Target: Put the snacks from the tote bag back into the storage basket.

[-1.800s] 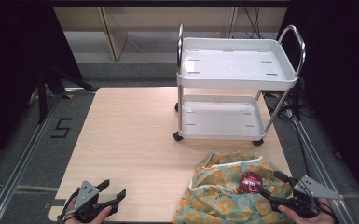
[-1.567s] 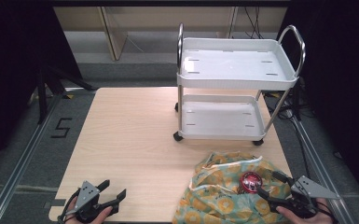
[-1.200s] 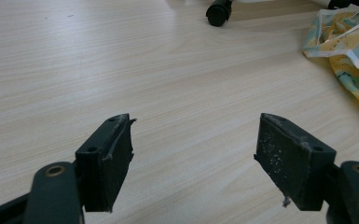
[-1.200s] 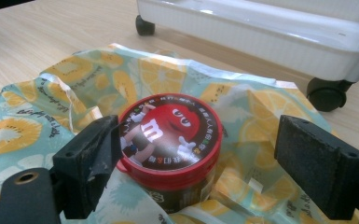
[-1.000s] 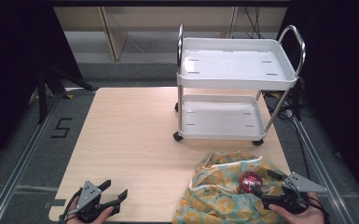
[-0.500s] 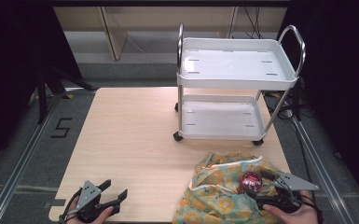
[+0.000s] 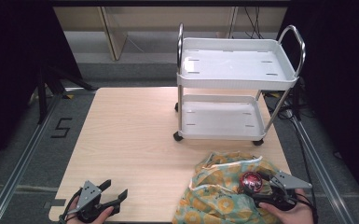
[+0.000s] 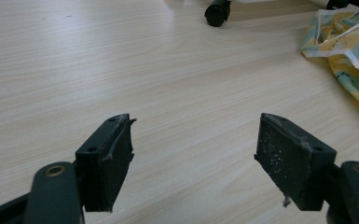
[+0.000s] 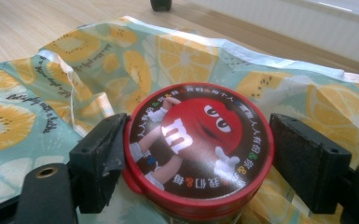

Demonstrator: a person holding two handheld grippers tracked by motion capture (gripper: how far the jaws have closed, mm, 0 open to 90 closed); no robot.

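A jar with a red M&M's lid [image 7: 251, 181] [image 9: 200, 140] sits upright in a crumpled fruit-print cloth bag [image 7: 214, 191] [image 9: 42, 116] at the table's near right. My right gripper [image 7: 256, 189] [image 9: 198, 140] is open, level with the lid, one jaw on each side. Its left jaw touches the rim and the right jaw is at the rim's edge. At the near left corner my left gripper [image 7: 116, 187] [image 8: 193, 140] is held open just above bare wood, nothing between its jaws.
A white two-shelf wheeled cart [image 7: 235, 70] stands on the far right of the wooden table [image 7: 135, 130], both shelves bare. One of its castors [image 8: 218, 10] shows ahead of the left gripper. The bag's edge [image 8: 349, 42] lies to that gripper's right.
My right gripper has slid left toward the jar until its jaws flank the lid. The left gripper has drifted slightly and stays open.
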